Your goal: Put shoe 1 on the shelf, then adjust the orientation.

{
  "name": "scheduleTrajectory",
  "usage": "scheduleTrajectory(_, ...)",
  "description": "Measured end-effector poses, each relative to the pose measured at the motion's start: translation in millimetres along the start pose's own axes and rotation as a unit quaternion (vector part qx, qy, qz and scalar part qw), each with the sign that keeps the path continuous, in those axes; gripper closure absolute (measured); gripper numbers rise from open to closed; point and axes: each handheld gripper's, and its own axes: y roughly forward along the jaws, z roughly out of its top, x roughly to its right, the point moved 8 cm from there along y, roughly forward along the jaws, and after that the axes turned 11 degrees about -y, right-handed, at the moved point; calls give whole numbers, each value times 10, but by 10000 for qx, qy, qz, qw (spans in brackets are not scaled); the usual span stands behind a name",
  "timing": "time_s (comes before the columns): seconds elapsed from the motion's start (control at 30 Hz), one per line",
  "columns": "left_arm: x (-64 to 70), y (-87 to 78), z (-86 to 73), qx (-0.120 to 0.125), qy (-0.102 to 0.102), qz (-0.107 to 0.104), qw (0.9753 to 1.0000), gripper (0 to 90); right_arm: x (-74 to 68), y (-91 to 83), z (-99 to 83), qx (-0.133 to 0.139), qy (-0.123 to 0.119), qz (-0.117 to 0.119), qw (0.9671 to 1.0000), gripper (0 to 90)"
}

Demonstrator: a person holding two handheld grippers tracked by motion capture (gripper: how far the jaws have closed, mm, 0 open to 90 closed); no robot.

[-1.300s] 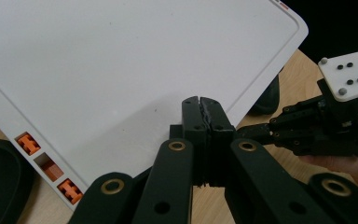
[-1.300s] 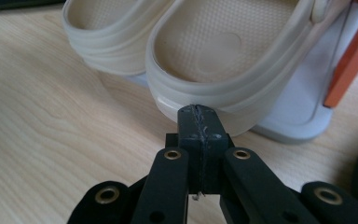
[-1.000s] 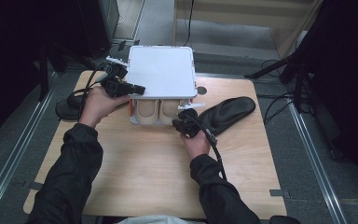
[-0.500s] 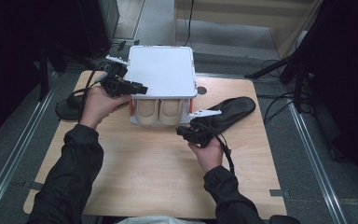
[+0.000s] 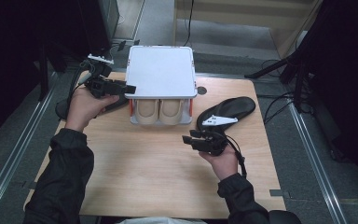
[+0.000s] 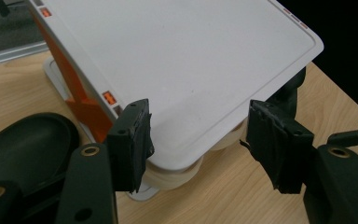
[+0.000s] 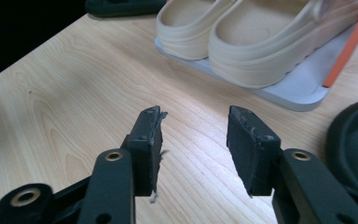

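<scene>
Since a second ago the right gripper (image 5: 193, 139) has pulled back from the front of the white shoe rack (image 5: 161, 70) toward the person and now hovers over bare table (image 5: 140, 177), jaws apart and holding nothing. Over at the rack's left front corner, the left gripper (image 5: 121, 87) has barely shifted; its jaws also stand open, one at the edge of the white top shelf (image 6: 186, 60) and one off its corner, not clamped on anything I can see.

What the coming move seems to hinge on is the black slipper (image 5: 226, 111) lying just beyond and slightly right of the right gripper. Its long axis runs diagonally, from the near-left end up toward the far-right edge of the table. That hand is plainly the nearer one; the left would have to cross the rack.

It looks like a flat, matte black sandal, sole down, with a small white piece resting on its near end. Its mate (image 5: 107, 103) sits on the left, partly under the left hand. A beige pair (image 7: 242, 37) already fills the lower shelf, heels facing out.
</scene>
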Motion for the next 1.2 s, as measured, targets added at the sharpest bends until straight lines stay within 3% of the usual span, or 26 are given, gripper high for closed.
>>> scheduleTrajectory(0.13, -64, -50, -36, -19, -9, 97, 10000, 391, 20, -83, -11, 50, -93, -7, 9999, 499)
scheduleTrajectory(0.17, -93, -90, -43, 91, -51, 132, 9999, 393, 33, -132, -49, -10, -129, 4, 9999, 473)
scheduleTrajectory(0.27, -127, -132, -63, 76, -86, 139, 9998, 391, 64, -202, -76, 7, -104, -124, 9999, 488)
scheduleTrajectory(0.33, -209, -184, -88, 111, -191, 252, 9994, 390, 106, -290, -93, 130, -74, -182, 9997, 493)
scheduleTrajectory(0.57, -397, -220, -158, 106, -299, 423, 9986, 396, 113, -293, -173, 28, -86, -118, 9999, 482)
scheduleTrajectory(0.67, -490, -197, -190, 99, -358, 371, 9986, 415, 101, -298, -199, -11, -74, -92, 9999, 479)
scheduleTrajectory(0.87, -597, -130, -252, 25, -463, 348, 9983, 604, 106, -296, -203, -1, -12, -57, 10000, 488)
scheduleTrajectory(0.97, -630, -106, -264, 32, -420, 345, 9985, 704, 102, -284, -207, -25, -6, -51, 10000, 494)
scheduleTrajectory(1.2, -734, -8, -308, 50, -433, 402, 9982, 818, 128, -290, -213, -38, 25, -114, 9999, 484)
